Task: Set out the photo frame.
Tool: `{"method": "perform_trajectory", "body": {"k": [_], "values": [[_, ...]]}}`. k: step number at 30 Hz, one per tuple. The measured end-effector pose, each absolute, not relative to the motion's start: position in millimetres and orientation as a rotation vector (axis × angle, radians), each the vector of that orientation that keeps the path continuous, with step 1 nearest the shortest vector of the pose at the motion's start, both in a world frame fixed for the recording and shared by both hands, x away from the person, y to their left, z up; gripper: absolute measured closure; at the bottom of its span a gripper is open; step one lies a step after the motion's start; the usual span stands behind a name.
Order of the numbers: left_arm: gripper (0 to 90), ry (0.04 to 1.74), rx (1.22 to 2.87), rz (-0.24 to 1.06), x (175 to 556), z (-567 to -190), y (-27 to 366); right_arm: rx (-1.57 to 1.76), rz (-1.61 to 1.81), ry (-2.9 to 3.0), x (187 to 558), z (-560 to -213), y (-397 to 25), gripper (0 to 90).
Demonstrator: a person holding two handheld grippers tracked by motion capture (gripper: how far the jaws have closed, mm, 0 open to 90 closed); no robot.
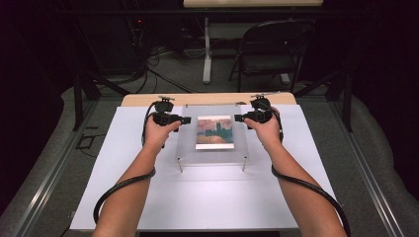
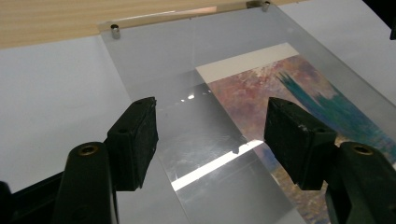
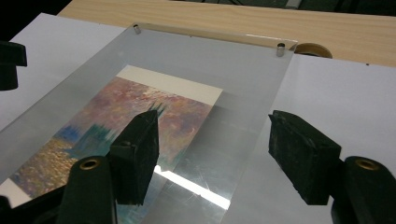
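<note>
Grippers: your left gripper (image 1: 187,119) and right gripper (image 1: 238,118) gape, empty, at 9 and 3 o'clock of the acrylic frame (image 1: 188,143).
Risk: uneven pinches could tilt it, sliding the print (image 1: 214,132).

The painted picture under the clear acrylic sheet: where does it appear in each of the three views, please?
High view: the painted picture lies at the table's middle, between the left gripper and the right gripper.
Left gripper view: the picture is at the right, partly behind the right-hand jaw.
Right gripper view: it is at the left, behind the left-hand jaw.
Shared landmark: the clear acrylic sheet with metal standoff pins at its corners.
</note>
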State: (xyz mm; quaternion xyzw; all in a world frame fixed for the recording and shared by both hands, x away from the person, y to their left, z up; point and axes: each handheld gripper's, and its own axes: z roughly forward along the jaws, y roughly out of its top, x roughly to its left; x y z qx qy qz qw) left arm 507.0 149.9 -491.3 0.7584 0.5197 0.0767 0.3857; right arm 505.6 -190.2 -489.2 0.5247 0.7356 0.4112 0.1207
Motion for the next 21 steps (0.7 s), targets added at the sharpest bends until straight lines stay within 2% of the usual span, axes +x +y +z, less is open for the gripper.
{"method": "perform_trajectory", "body": {"k": [21], "values": [[34.6,1.422,1.88,0.07,515.6,-532.9,152.1,1.718,1.254,2.165,513.4,-528.6,-190.2,33.7]]}}
